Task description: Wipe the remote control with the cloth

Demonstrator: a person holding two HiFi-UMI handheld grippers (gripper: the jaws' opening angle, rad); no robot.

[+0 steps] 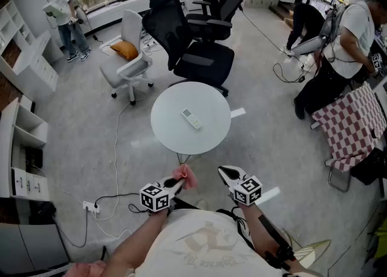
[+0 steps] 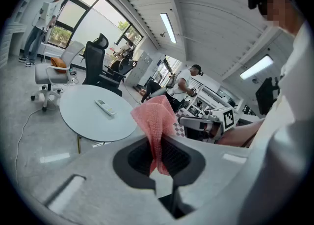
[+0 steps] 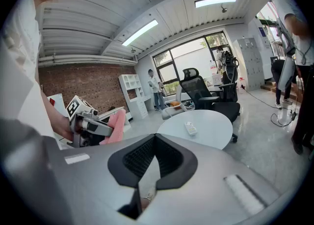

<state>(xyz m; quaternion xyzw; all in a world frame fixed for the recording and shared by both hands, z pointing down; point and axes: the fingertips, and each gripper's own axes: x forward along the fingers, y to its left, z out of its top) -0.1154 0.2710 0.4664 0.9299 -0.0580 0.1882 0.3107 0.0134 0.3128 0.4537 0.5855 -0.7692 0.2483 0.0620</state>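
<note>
Left claw (image 1: 177,181) pinches the pink cloth (image 1: 188,176), which stands up in a limp fold above the jaws; my right claw (image 1: 226,173) is closed on nothing. Both hang short of the round white surface (image 1: 166,127), where the remote control (image 1: 191,118) lies flat near the middle. I judge the remote light, stiff and smooth, likely to skid, so I would pin its long edges. No writing is legible on it.
</note>
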